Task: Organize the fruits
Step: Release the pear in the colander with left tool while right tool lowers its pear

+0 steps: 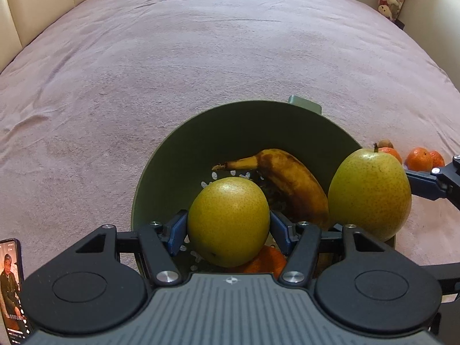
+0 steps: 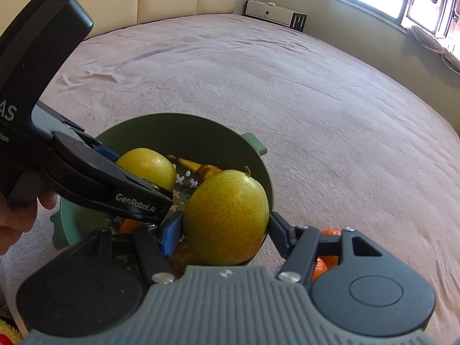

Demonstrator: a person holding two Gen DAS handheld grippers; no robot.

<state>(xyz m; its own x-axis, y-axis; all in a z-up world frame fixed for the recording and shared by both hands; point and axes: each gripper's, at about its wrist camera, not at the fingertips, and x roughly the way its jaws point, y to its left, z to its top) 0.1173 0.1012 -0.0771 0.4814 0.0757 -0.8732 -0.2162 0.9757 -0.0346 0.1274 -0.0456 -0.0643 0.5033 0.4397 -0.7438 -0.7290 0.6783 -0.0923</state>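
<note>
Partly, an orange (image 1: 264, 260) hides beneath the pear (image 1: 228, 221).

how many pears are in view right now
2. One pear sits in the left tool over the green bowl; the other pear is in the right tool at the bowl's rim.

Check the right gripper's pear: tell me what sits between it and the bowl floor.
The right gripper holds its pear over the green bowl's near rim. Below lie a banana and an orange; the left gripper's pear crowds beside it.
</note>
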